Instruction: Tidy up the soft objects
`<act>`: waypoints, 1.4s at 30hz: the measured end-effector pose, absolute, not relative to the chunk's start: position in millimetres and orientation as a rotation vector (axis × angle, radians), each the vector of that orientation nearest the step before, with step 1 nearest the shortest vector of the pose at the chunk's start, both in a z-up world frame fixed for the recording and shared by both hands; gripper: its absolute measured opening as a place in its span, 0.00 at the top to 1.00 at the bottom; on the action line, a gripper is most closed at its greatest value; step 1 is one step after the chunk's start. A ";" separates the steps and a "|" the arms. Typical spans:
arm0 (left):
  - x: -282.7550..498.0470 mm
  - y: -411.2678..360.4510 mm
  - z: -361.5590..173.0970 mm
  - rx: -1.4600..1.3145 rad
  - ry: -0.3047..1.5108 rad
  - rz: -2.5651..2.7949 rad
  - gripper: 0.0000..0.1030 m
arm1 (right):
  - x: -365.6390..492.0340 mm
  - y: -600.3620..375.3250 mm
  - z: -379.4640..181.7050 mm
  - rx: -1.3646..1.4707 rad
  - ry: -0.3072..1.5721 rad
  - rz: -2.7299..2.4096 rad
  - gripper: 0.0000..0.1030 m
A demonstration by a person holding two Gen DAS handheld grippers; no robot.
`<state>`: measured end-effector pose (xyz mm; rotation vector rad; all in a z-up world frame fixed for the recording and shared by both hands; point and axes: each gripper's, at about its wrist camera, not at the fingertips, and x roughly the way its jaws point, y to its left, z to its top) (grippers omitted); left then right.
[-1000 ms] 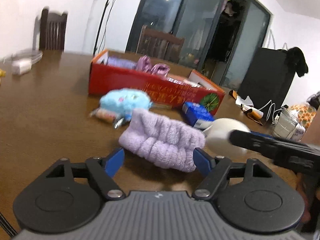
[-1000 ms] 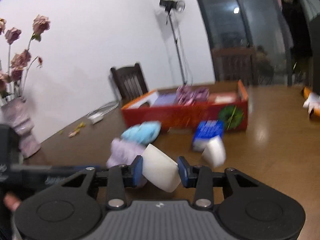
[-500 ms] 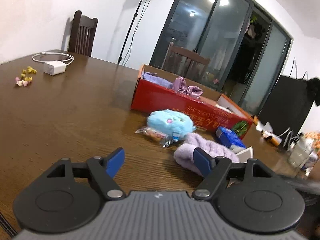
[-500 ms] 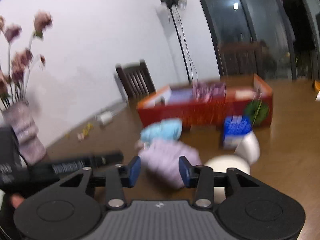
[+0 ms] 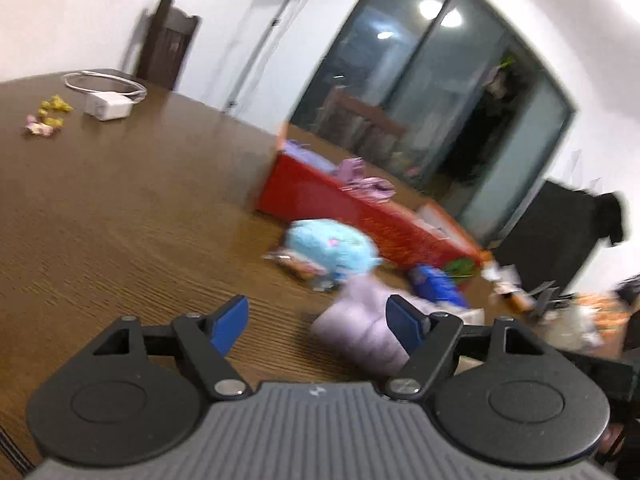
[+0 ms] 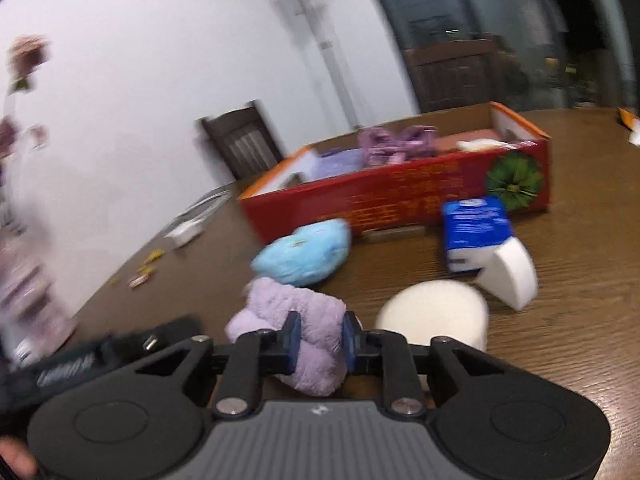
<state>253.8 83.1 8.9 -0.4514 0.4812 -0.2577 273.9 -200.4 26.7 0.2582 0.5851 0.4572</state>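
Note:
A lilac fluffy headband (image 6: 288, 312) lies on the brown table, and my right gripper (image 6: 320, 338) is closing its jaws on its near edge, with the blue pads pinching the fabric. Behind it lie a light blue plush toy (image 6: 304, 254) and an open red box (image 6: 400, 196) with purple soft items inside. In the left wrist view my left gripper (image 5: 316, 320) stands open over bare table with nothing between its fingers. There the headband (image 5: 360, 328) sits behind the right finger, with the plush (image 5: 330, 246) and the red box (image 5: 320, 196) beyond.
A white round sponge (image 6: 434, 314), a white wedge (image 6: 510, 276) and a blue tissue pack (image 6: 474, 232) lie right of the headband. A white charger with cable (image 5: 108, 106) and candy wrappers (image 5: 44, 120) sit far left. Chairs stand behind the table.
My right gripper let go of the white sponge, shifted left and closed on the lilac headband. My left gripper drew off to the left of the headband and rolled.

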 end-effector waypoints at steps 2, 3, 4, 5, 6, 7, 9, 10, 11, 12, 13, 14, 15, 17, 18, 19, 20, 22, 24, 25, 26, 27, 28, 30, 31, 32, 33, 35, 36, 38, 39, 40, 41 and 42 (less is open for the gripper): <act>238.5 79.0 13.4 -0.436 0.458 -0.320 0.25 | 254.1 -200.2 38.8 0.207 0.592 0.550 0.81; 234.3 74.6 14.7 -0.428 0.470 -0.345 0.25 | 244.7 -201.9 42.6 0.187 0.603 0.591 0.81; 232.7 69.3 14.8 -0.419 0.504 -0.369 0.27 | 238.4 -205.3 44.3 0.187 0.618 0.615 0.81; 233.1 62.8 13.3 -0.411 0.556 -0.378 0.30 | 233.2 -210.0 44.8 0.194 0.648 0.632 0.80; 233.9 57.3 9.9 -0.404 0.597 -0.385 0.37 | 230.4 -213.4 43.0 0.191 0.667 0.633 0.80; 234.9 52.4 5.5 -0.396 0.633 -0.392 0.46 | 227.0 -217.0 39.9 0.182 0.675 0.616 0.79; 232.1 48.6 -2.2 -0.396 0.637 -0.401 0.54 | 224.9 -222.0 32.4 0.175 0.683 0.543 0.74; 231.4 48.9 -3.8 -0.406 0.635 -0.403 0.55 | 224.0 -223.5 29.4 0.180 0.684 0.528 0.71; 231.7 49.8 -3.5 -0.418 0.640 -0.400 0.56 | 222.7 -226.2 27.7 0.206 0.682 0.531 0.71; 232.3 50.6 -3.3 -0.428 0.647 -0.400 0.60 | 222.5 -227.4 26.8 0.227 0.682 0.531 0.70; 232.9 51.2 -3.1 -0.431 0.653 -0.396 0.63 | 224.8 -227.3 25.2 0.237 0.683 0.529 0.66; 232.6 50.8 -2.6 -0.426 0.651 -0.388 0.65 | 226.7 -226.0 23.5 0.238 0.683 0.527 0.65; 232.2 52.4 -2.4 -0.421 0.646 -0.385 0.67 | 226.9 -224.7 22.0 0.239 0.683 0.527 0.65; 230.0 50.3 -1.6 -0.405 0.633 -0.382 0.67 | 227.9 -222.1 18.7 0.240 0.689 0.538 0.65; 228.5 48.8 -0.2 -0.385 0.618 -0.388 0.68 | 228.3 -221.1 18.5 0.238 0.688 0.538 0.68; 226.4 47.2 1.1 -0.360 0.601 -0.394 0.69 | 228.8 -220.0 19.2 0.232 0.686 0.539 0.70; 225.6 47.7 2.9 -0.348 0.593 -0.403 0.70 | 228.5 -219.6 19.4 0.230 0.683 0.540 0.73; 229.3 47.9 5.9 -0.340 0.590 -0.413 0.75 | 229.6 -217.8 20.3 0.219 0.665 0.540 0.75; 234.6 49.3 13.9 -0.335 0.569 -0.423 0.76 | 229.9 -216.7 24.0 0.210 0.646 0.547 0.76; 237.8 50.0 18.3 -0.338 0.556 -0.429 0.76 | 230.4 -217.0 26.6 0.213 0.634 0.553 0.76; 242.2 51.0 24.3 -0.345 0.538 -0.441 0.76 | 232.1 -218.2 30.7 0.215 0.619 0.557 0.76; 247.1 51.6 29.6 -0.353 0.521 -0.455 0.76 | 234.2 -219.6 34.9 0.216 0.604 0.560 0.76; 252.5 52.7 34.8 -0.361 0.506 -0.466 0.76 | 237.2 -221.4 39.5 0.218 0.588 0.559 0.76; 268.4 52.5 46.0 -0.369 0.482 -0.492 0.76 | 245.8 -226.7 51.8 0.228 0.547 0.555 0.76; 276.9 51.8 50.4 -0.369 0.479 -0.502 0.76 | 251.2 -229.4 58.5 0.230 0.526 0.552 0.76; 290.8 49.8 57.9 -0.365 0.478 -0.512 0.76 | 258.1 -231.8 66.7 0.225 0.496 0.551 0.76; 303.9 47.8 64.7 -0.363 0.480 -0.518 0.76 | 265.4 -233.6 73.5 0.217 0.474 0.552 0.76; 343.9 41.4 83.5 -0.361 0.480 -0.538 0.76 | 290.6 -236.4 91.5 0.190 0.439 0.556 0.76; 361.2 37.7 91.6 -0.361 0.478 -0.539 0.77 | 305.1 -237.8 100.6 0.175 0.421 0.551 0.76; 409.4 29.2 105.2 -0.366 0.510 -0.526 0.77 | 346.0 -240.6 121.4 0.137 0.388 0.541 0.76; 434.4 25.0 107.6 -0.365 0.533 -0.507 0.78 | 369.2 -241.0 128.6 0.129 0.388 0.536 0.76; 457.3 21.4 107.4 -0.378 0.559 -0.480 0.78 | 394.3 -241.6 133.3 0.122 0.398 0.528 0.76; 481.7 15.7 105.1 -0.378 0.592 -0.468 0.78 | 423.4 -241.9 135.7 0.115 0.426 0.523 0.76; 502.2 9.2 100.8 -0.377 0.628 -0.446 0.79 | 452.3 -242.4 134.9 0.116 0.458 0.506 0.76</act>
